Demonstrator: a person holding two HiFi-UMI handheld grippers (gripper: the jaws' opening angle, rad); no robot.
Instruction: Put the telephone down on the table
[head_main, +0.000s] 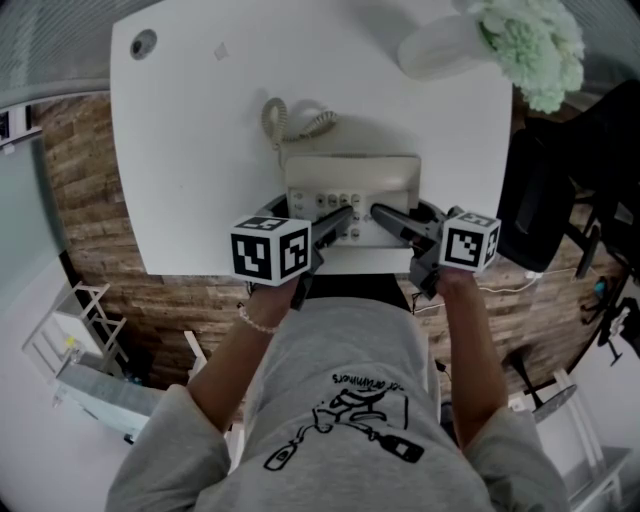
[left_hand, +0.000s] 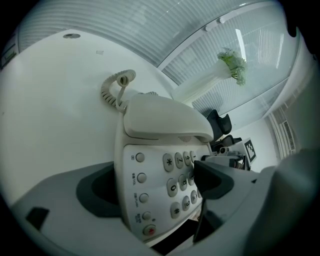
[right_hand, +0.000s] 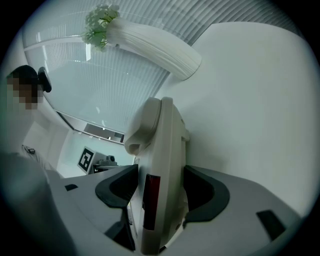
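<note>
Item 1. White table (head_main: 190, 150): round hole (head_main: 143, 42) in its far left corner.

Item 2. Coiled cord (head_main: 288, 120): lies on the table at the far left of the telephone and runs to the handset.

Item 3. Left gripper (head_main: 338, 216): clamped on the telephone's left side. One jaw lies over the keypad (left_hand: 181, 179) and the other sits behind the body.

Item 4. Telephone (head_main: 352, 180): cream desk set at the near edge of the table, in the middle. The handset (left_hand: 165, 117) is seated in its cradle at the far end. It is held between the two grippers. Whether its base rests on the tabletop cannot be told.

Item 5. Right gripper (head_main: 386, 216): jaws wide and closed on the telephone's right side. One pad is against the face and one against the underside.

Item 6. White ribbed vase (head_main: 440, 48): at the far right of the table, holding pale green flowers (head_main: 530, 45).

Item 7. Black chair (head_main: 540, 200): just beside the table's right edge, on the wood floor (head_main: 85, 190).
</note>
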